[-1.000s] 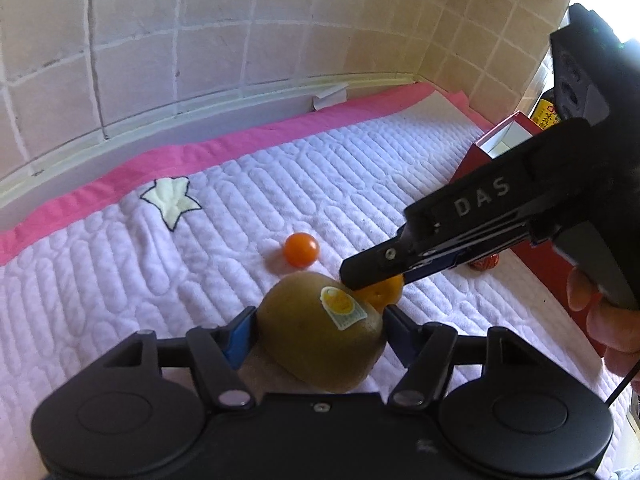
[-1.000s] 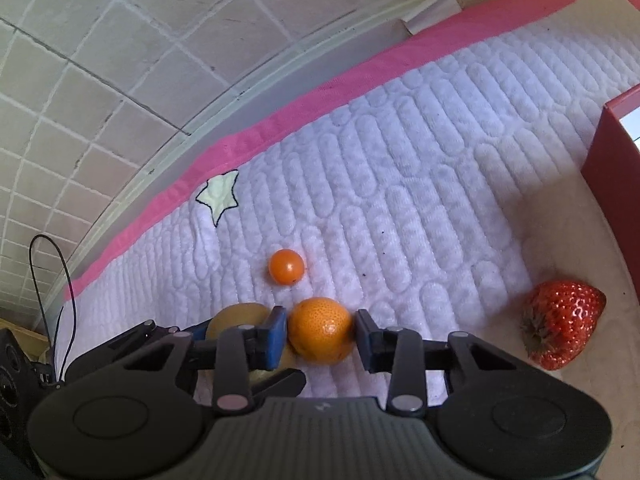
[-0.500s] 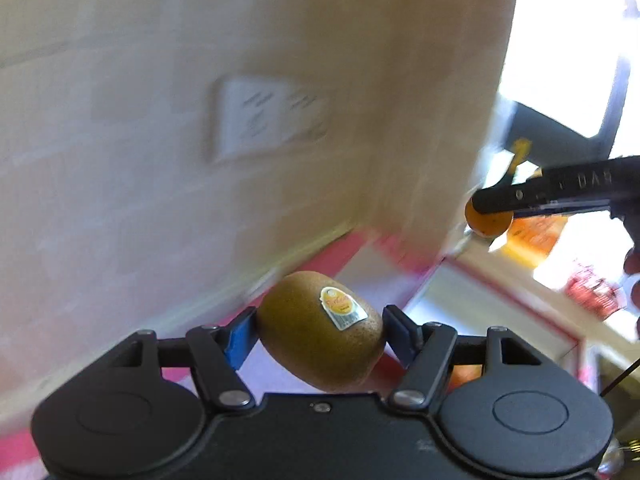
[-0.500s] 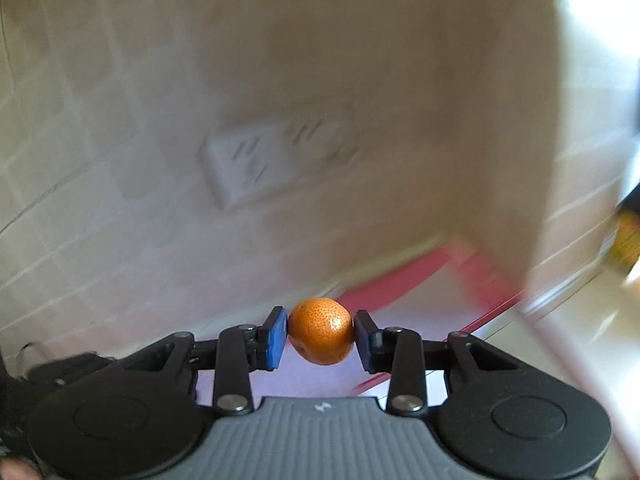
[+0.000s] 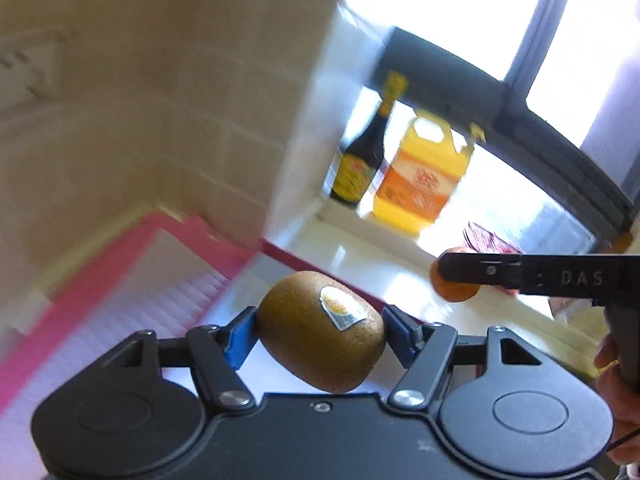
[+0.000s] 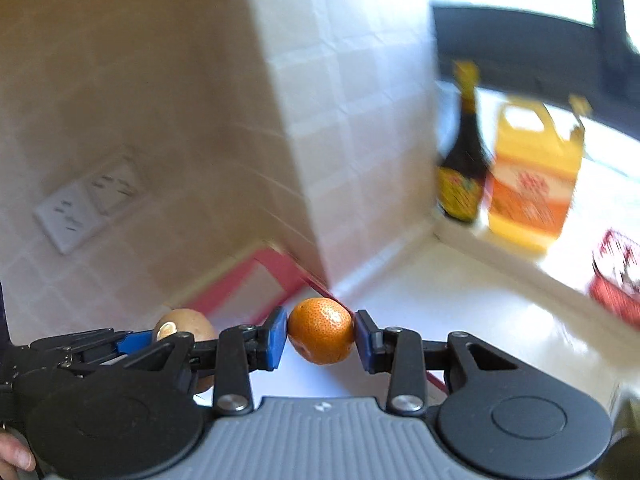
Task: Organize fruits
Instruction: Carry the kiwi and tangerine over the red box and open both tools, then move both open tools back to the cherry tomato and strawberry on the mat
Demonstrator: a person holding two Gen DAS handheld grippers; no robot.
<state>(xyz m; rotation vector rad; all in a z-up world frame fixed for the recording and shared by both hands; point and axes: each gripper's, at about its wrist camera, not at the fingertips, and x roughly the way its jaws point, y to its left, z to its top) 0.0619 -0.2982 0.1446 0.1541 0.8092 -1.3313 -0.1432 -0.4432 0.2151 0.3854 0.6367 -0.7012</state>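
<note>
Fruit is riding in both tools at this moment, clear of the mat. The left gripper (image 5: 320, 334) is clamping a kiwi (image 5: 322, 330) between its blue pads, the jaws standing wide because the fruit is broad. The kiwi's long axis is lying slantwise across the jaws, its upper end at the left pad and its lower end toward the right, with a sticker (image 5: 342, 307) facing up. The right gripper (image 6: 321, 338) is squeezing a small orange (image 6: 321, 335), the jaws pulled in close around it.

Both views are blurring, so I judge this to be the carrying step, with the fruit lifted and no drop-off place settled yet.

The relation that matters is where the landing place is lying. Ahead and to the right, past the corner of the tiled wall, a white counter (image 6: 460, 312) is opening up. A dark bottle (image 5: 362, 158) and a yellow jug (image 5: 422, 176) are standing at its far edge, and something red (image 6: 614, 276) is sitting at its right, too blurred to name. The pink-edged mat (image 5: 132, 276) is lying off to the near left.

In the left view the right gripper is reaching further right and further out, so the orange is nearer the counter than the kiwi. In the right view the kiwi is sitting just left of the orange, and the two tools are working close enough that they could bump.
</note>
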